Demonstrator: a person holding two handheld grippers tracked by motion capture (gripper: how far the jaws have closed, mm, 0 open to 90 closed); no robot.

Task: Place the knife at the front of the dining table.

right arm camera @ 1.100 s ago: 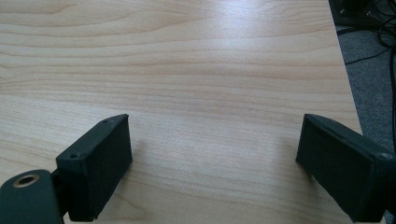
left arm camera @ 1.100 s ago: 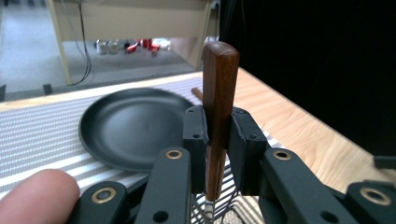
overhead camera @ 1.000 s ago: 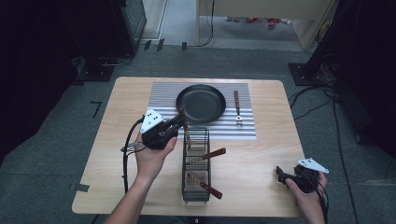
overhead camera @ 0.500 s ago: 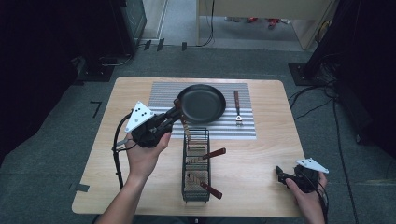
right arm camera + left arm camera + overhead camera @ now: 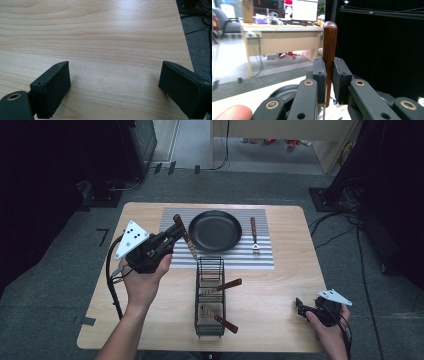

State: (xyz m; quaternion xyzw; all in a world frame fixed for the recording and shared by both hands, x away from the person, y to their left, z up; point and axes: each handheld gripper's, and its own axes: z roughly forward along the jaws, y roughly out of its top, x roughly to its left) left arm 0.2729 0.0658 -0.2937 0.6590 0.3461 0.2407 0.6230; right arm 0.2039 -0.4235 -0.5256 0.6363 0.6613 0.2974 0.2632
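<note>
My left gripper (image 5: 172,234) is held above the table's left half, shut on a wooden-handled utensil (image 5: 182,229). Its brown handle (image 5: 329,45) stands up between the jaws, and its thin metal shaft slants down toward the wire rack (image 5: 210,295). Two more wooden-handled utensils (image 5: 227,285) lean in that rack. A black frying pan (image 5: 215,231) sits on the striped mat (image 5: 170,217) just right of the held utensil. My right gripper (image 5: 300,306) rests at the table's front right corner. Its jaws stand wide open over bare wood (image 5: 113,85).
A wooden-handled fork (image 5: 254,236) lies on the mat right of the pan. The table edge and grey floor with cables (image 5: 200,30) are close on the right gripper's right. Dark equipment stands around the table.
My left gripper has moved left and slightly away from the rack, carrying the utensil and tilting it. The right gripper has stayed put.
</note>
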